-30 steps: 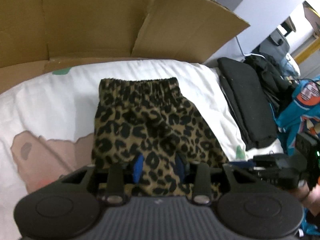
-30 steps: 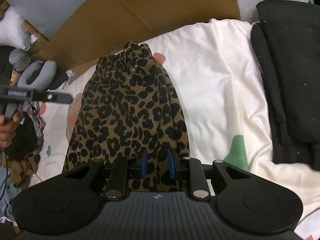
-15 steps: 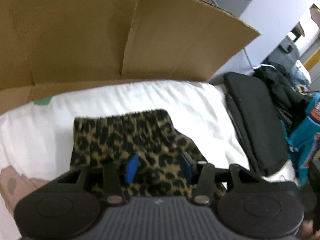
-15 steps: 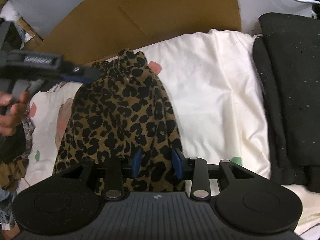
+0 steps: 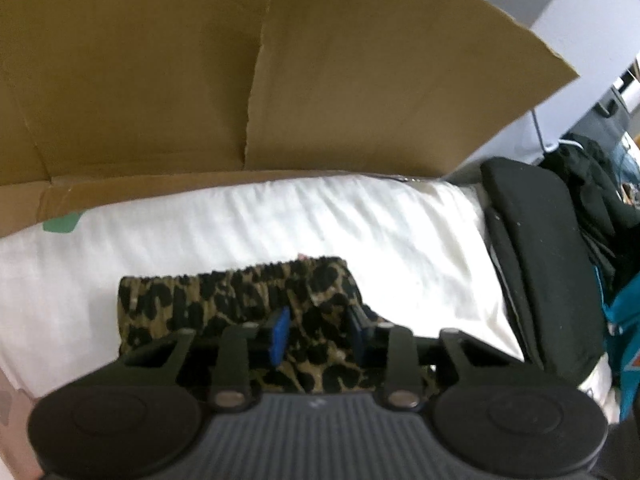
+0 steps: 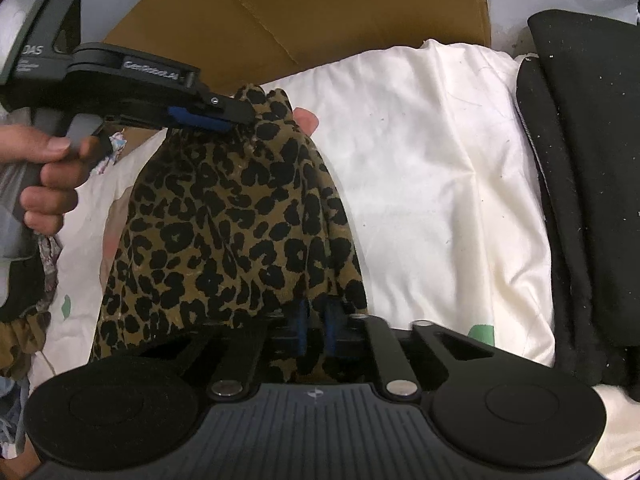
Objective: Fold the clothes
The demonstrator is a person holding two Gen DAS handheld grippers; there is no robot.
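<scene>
Leopard-print shorts (image 6: 240,220) lie on a white sheet (image 6: 440,160), waistband at the far end. At their near hem my right gripper (image 6: 316,328) is shut, with the fabric pinched between its blue pads. In the left wrist view the elastic waistband of the shorts (image 5: 224,292) runs across just ahead of my left gripper (image 5: 318,332). Its jaws are closing with bunched cloth between the pads, which still stand apart. From the right wrist view the left gripper (image 6: 224,114) reaches in from the left onto the waistband, held by a person's hand (image 6: 48,176).
A brown cardboard sheet (image 5: 280,80) stands behind the bed. Folded black garments (image 6: 592,180) lie along the right side of the sheet. Teal clothing (image 5: 624,320) lies further right. More loose clothes (image 6: 24,320) sit at the left edge.
The left gripper has moved forward over the shorts to the waistband, and its pads have come closer together. The right gripper's pads have closed on the near hem.
</scene>
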